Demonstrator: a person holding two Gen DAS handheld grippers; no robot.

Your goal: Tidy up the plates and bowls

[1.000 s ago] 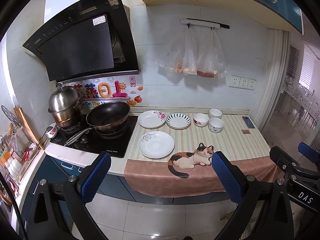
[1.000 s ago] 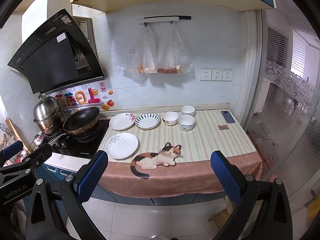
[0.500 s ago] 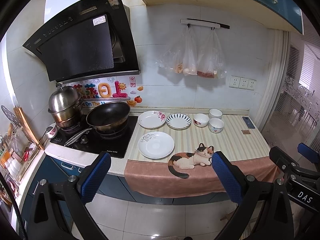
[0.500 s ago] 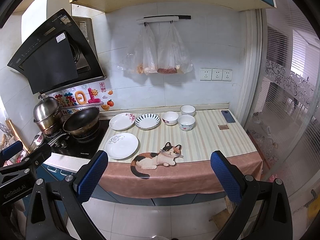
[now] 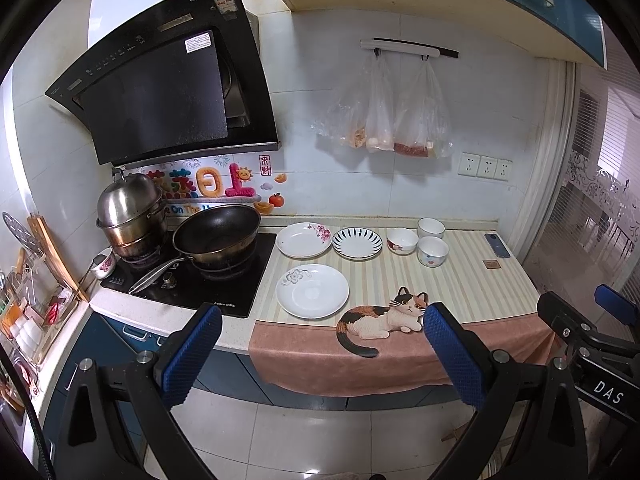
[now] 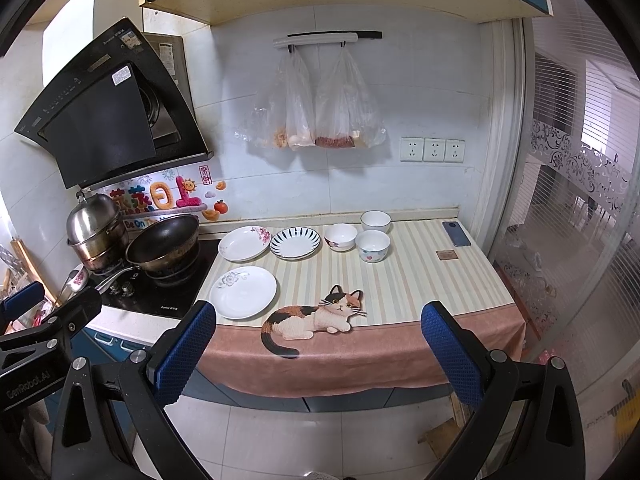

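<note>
On the striped counter lie three plates: a white plate (image 5: pixel 312 291) (image 6: pixel 243 292) near the front, a pink-flowered plate (image 5: pixel 304 239) (image 6: pixel 245 243) and a blue-striped plate (image 5: pixel 357 243) (image 6: pixel 295 242) behind it. To their right stand three bowls (image 5: pixel 402 241) (image 5: pixel 431 227) (image 5: pixel 432 251), with the front one (image 6: pixel 373 245) nearest me. My left gripper (image 5: pixel 318 350) and right gripper (image 6: pixel 320 350) hang open in front of the counter's edge, well short of the dishes, with nothing between the fingers.
A black wok (image 5: pixel 217 234) and a steel pot (image 5: pixel 132 210) sit on the hob at left. A phone (image 6: pixel 456 233) and a small brown card (image 6: pixel 447 255) lie at the counter's right end. Plastic bags (image 6: pixel 316 118) hang on the wall; a glass partition (image 6: pixel 568 216) closes the right.
</note>
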